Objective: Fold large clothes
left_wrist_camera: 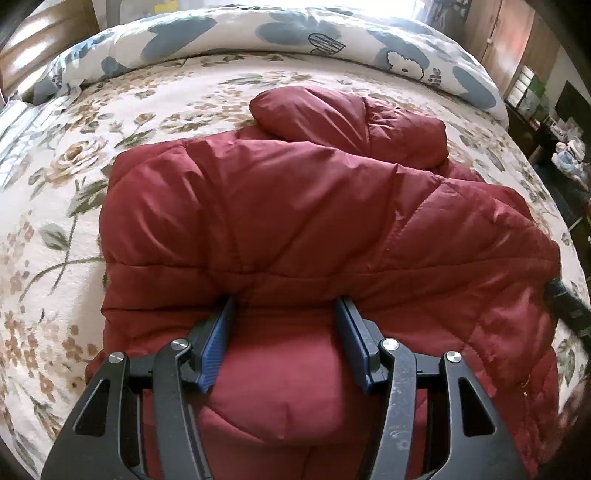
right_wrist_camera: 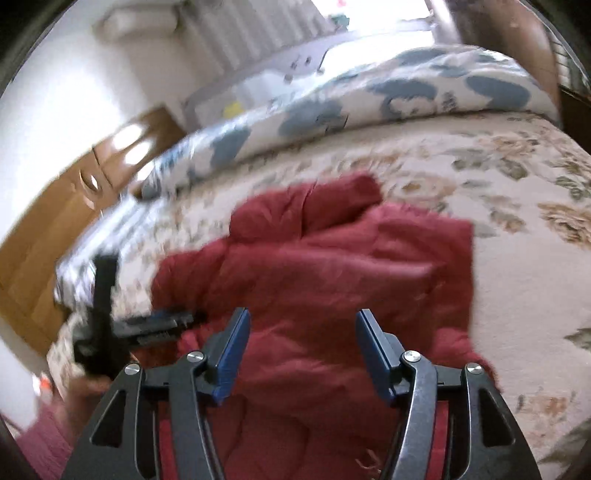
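Observation:
A dark red quilted puffer jacket (left_wrist_camera: pixel 295 206) lies bunched and partly folded on the bed, one sleeve lying across its far side. My left gripper (left_wrist_camera: pixel 286 306) is open, its blue-padded fingers pressing down into the jacket's near edge, with fabric bulging between them. My right gripper (right_wrist_camera: pixel 301 317) is open and empty, just above the same jacket (right_wrist_camera: pixel 332 266); that view is motion-blurred. The left gripper shows at the left of the right wrist view (right_wrist_camera: pixel 155 325). The right gripper's edge shows at the right of the left wrist view (left_wrist_camera: pixel 569 306).
The bed has a cream floral sheet (left_wrist_camera: pixel 66 236). A rolled white and blue duvet (left_wrist_camera: pixel 295 33) lies along the far side. Wooden cabinets (right_wrist_camera: pixel 74 206) stand to the left and shelves with small items (left_wrist_camera: pixel 546 110) to the right.

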